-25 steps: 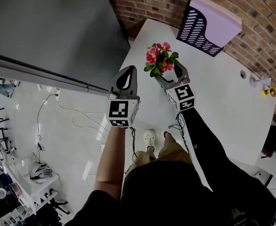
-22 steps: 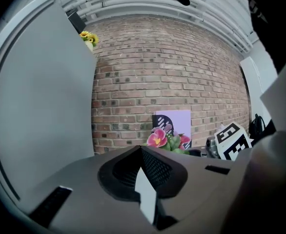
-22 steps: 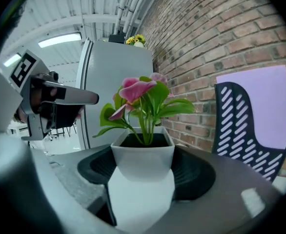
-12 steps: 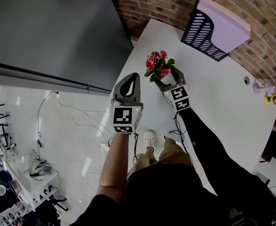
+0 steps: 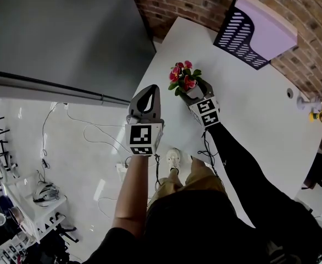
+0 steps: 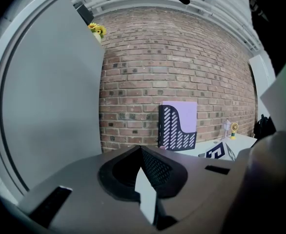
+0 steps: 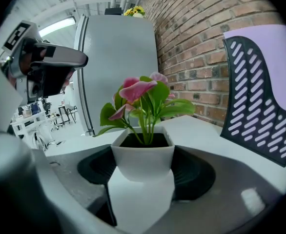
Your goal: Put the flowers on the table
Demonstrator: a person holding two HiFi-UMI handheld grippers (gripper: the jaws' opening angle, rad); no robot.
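Two tongs: the left tongs [image 5: 149,92], nearest, pressed together and empty; at 1 o'clock the right tongs [image 5: 196,92] clamp the white pot of flowers [image 5: 183,77], now slightly farther over the table [image 5: 249,109], probably ready for setting down.

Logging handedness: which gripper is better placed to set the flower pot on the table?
Right: the right gripper grips the flower pot over the table; the left gripper is shut and empty.
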